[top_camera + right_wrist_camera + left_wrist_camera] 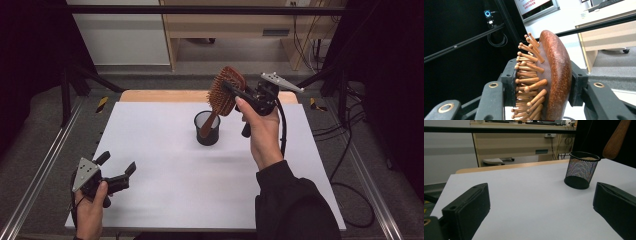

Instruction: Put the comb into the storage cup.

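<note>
Overhead: one hairbrush [226, 91], one mesh cup [207, 129], two grippers [239, 95] [117, 170].

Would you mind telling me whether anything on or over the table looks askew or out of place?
Nothing looks damaged or spilled. The mesh cup stands upright on the white table. The hairbrush hangs tilted above it, clamped by its head in the right claw, handle end just at the cup's rim. The left claw rests open near the table's corner.

glossy wooden hairbrush [556, 75], black wire-mesh cup [581, 170], matt white table [165, 150]
</note>
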`<act>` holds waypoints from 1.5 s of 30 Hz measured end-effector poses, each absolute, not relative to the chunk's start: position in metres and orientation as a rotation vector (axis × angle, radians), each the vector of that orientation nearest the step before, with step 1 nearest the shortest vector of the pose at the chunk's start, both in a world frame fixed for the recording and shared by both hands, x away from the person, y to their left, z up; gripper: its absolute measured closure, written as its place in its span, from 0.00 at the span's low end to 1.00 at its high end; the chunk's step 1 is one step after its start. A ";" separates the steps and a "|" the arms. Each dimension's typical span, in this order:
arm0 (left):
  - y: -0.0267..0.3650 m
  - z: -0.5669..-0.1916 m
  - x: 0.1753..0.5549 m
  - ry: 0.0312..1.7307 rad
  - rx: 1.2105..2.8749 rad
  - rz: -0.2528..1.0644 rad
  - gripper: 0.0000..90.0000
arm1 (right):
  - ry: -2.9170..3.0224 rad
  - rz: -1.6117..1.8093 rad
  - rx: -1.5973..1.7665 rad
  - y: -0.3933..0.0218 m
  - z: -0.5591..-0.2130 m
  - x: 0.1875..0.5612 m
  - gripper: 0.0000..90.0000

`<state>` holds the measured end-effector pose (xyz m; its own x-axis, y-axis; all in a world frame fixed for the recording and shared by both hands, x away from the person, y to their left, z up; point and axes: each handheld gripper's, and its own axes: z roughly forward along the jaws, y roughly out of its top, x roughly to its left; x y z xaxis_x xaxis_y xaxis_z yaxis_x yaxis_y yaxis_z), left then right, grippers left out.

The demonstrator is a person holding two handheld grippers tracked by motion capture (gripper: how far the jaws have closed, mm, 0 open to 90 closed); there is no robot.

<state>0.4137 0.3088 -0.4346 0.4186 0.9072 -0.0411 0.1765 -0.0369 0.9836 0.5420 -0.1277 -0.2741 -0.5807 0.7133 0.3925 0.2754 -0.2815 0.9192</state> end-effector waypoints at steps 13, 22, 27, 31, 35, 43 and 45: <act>0.307 -0.434 0.414 0.972 1.527 0.796 0.02 | 1.612 1.922 1.223 -0.118 -0.263 0.563 0.58; 0.308 -0.434 0.415 0.969 1.519 0.798 0.02 | 1.598 1.885 1.241 -0.115 -0.263 0.577 0.58; 0.309 -0.436 0.419 0.972 1.521 0.787 0.02 | 1.596 1.897 1.231 -0.117 -0.261 0.579 0.58; 0.311 -0.439 0.427 0.983 1.515 0.785 0.02 | 1.600 1.884 1.229 -0.118 -0.262 0.581 0.58; 0.313 -0.441 0.431 1.002 1.506 0.772 0.02 | 1.580 1.889 1.231 -0.121 -0.262 0.583 0.58; 0.315 -0.441 0.430 0.998 1.500 0.774 0.02 | 1.568 1.875 1.233 -0.123 -0.263 0.587 0.58; 0.315 -0.440 0.430 0.993 1.497 0.770 0.02 | 1.575 1.865 1.236 -0.123 -0.265 0.588 0.58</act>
